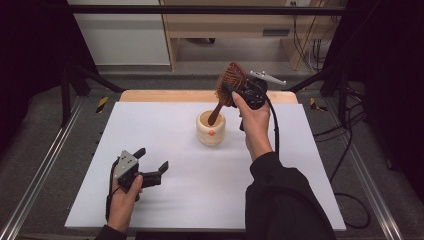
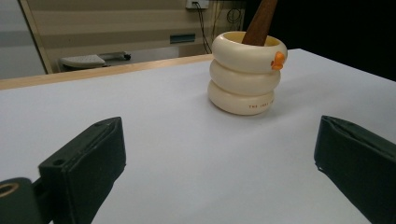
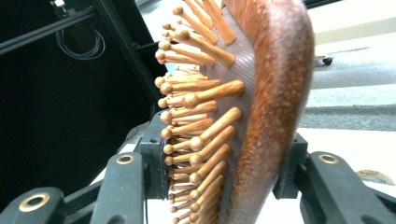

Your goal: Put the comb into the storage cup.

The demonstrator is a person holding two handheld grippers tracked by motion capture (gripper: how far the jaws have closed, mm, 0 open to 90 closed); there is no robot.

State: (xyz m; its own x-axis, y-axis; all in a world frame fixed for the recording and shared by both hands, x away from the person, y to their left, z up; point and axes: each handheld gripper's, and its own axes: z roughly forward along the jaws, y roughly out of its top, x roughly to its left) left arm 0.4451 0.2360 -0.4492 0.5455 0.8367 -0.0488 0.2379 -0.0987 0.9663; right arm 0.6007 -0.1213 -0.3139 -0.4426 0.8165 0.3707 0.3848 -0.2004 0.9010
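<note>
On the left side of the table (image 1: 165, 200), in the high view, the left hand (image 1: 122, 197) rests low on the white surface and holds the left gripper (image 1: 152, 165), which points toward the middle of the table. Its jaws stand wide apart and there is nothing between them; the left gripper view shows only bare white table between the two black pads (image 2: 88, 163). Further to the right, near the middle of the table, stands the cup (image 1: 210, 129), a cream holder made like three stacked rings, with a small orange knob on its front. It stands upright and well apart from the left gripper. The brush (image 1: 227, 87) leans in this cup: its brown handle goes down into the opening, and its head is up above the rim, tilted to the right. In the left gripper view the handle (image 2: 260, 23) is seen coming out of the cup (image 2: 243, 74). To the right of the cup, the right hand (image 1: 255, 122) holds the right gripper (image 1: 235, 92) up at the head of the brush. In the right gripper view the jaws are closed on the brush (image 3: 261, 107), one on the side of the wooden pins (image 3: 201, 121) and one on the smooth back.
</note>
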